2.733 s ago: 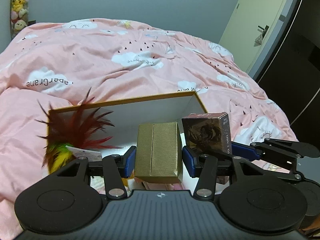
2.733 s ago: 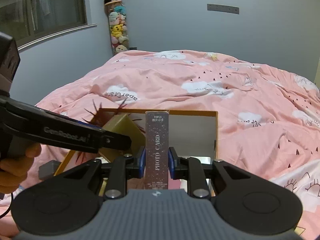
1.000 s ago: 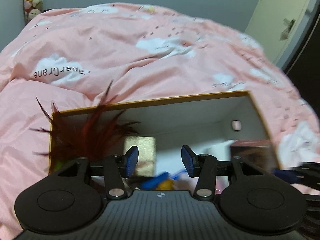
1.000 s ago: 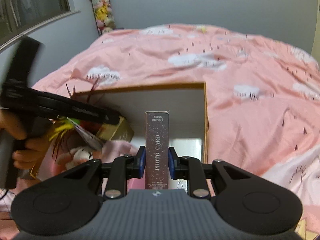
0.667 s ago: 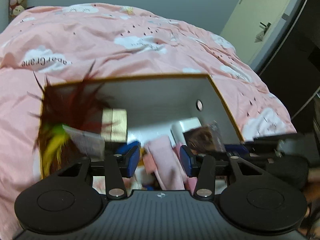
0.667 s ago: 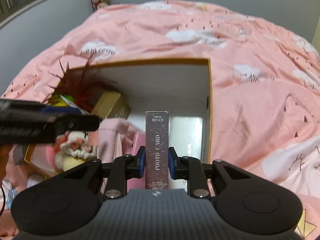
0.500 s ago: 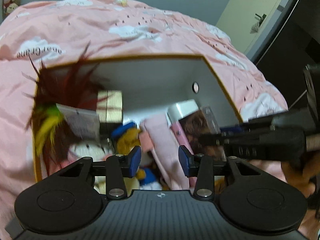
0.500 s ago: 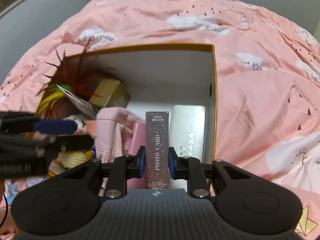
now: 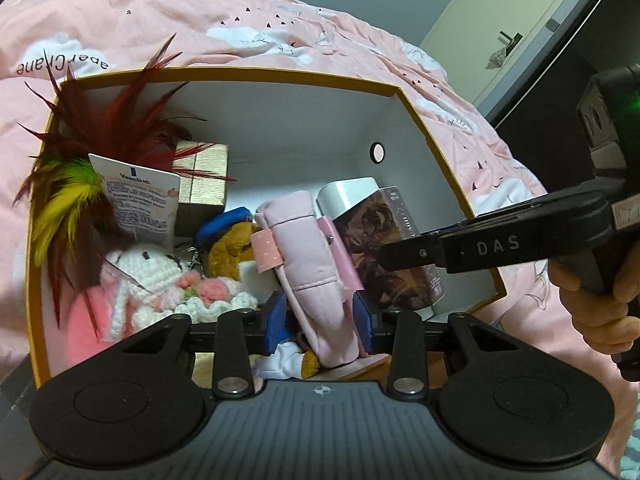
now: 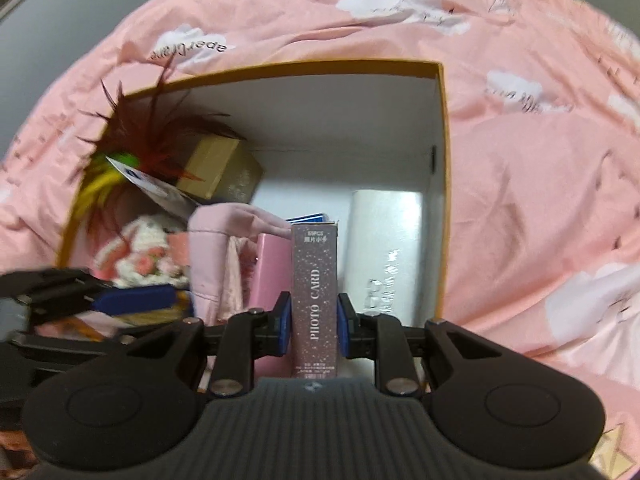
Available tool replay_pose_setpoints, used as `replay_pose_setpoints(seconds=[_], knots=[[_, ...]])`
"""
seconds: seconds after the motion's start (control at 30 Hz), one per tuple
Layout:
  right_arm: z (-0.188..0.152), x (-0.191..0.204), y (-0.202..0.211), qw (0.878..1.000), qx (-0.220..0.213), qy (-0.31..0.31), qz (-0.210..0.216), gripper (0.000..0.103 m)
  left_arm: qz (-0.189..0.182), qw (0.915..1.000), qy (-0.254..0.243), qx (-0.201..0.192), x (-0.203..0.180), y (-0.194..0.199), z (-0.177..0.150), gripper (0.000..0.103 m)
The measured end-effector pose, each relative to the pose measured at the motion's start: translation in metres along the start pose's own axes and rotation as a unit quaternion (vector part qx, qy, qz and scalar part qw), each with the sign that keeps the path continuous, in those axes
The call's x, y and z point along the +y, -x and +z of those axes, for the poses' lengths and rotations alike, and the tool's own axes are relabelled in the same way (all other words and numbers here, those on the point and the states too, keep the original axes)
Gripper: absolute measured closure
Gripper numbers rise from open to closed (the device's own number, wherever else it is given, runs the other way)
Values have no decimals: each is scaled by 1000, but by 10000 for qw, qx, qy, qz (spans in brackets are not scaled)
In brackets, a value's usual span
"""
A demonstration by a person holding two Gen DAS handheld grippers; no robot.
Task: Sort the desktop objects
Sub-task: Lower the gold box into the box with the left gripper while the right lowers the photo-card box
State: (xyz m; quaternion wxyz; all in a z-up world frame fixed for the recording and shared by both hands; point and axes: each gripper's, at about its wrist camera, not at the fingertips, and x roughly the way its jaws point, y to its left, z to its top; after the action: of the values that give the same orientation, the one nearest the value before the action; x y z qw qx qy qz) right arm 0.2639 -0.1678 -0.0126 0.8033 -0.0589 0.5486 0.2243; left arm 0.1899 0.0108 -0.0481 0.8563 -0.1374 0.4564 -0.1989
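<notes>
The right gripper [image 10: 314, 322] was seen clamped on an upright photo card box [image 10: 315, 300], whose lower end was cut off behind the gripper body. The box was held above the open storage box [image 10: 440, 128], between a pink case [image 10: 268, 280] at nine o'clock and a white pack [image 10: 386, 248] at three o'clock. From the left wrist view the same card box [image 9: 394, 240] was partly covered by the right gripper's arm.

The left gripper [image 9: 320, 320] was parted, its blue fingers [image 9: 275, 320] set either side of a pink pouch [image 9: 308, 252]; whether the pads touched it could not be told. A gold box [image 9: 202, 178] sat at the back at eleven o'clock, half hidden by red feathers [image 9: 120, 120] and a Vaseline sachet [image 9: 138, 196]. A brown plush [image 9: 228, 248] was largely buried beside a crocheted bunny [image 9: 152, 268]. The left edge of the right wrist view was blurred.
</notes>
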Motion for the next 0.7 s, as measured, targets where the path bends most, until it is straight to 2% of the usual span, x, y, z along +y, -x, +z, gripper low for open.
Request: replay_pose_setpoints(seconds=[0.2,0.47,0.6,0.7], knots=[[5,16,-15,9986,149,186,-466,79,-11,10000,28,-53,2,1,0,63],[12,11,-29,9974,536,-67,-474,79,-109,9999,111,-60,3,0,-1,64],[9,11,-50,9938,994,-54,-498,79,-236,9996,87,-103,3,-2,1,68],[7,10,-53,9928,1094,-17,-480,78,-261,9995,90,-128,5,-4,1,68]])
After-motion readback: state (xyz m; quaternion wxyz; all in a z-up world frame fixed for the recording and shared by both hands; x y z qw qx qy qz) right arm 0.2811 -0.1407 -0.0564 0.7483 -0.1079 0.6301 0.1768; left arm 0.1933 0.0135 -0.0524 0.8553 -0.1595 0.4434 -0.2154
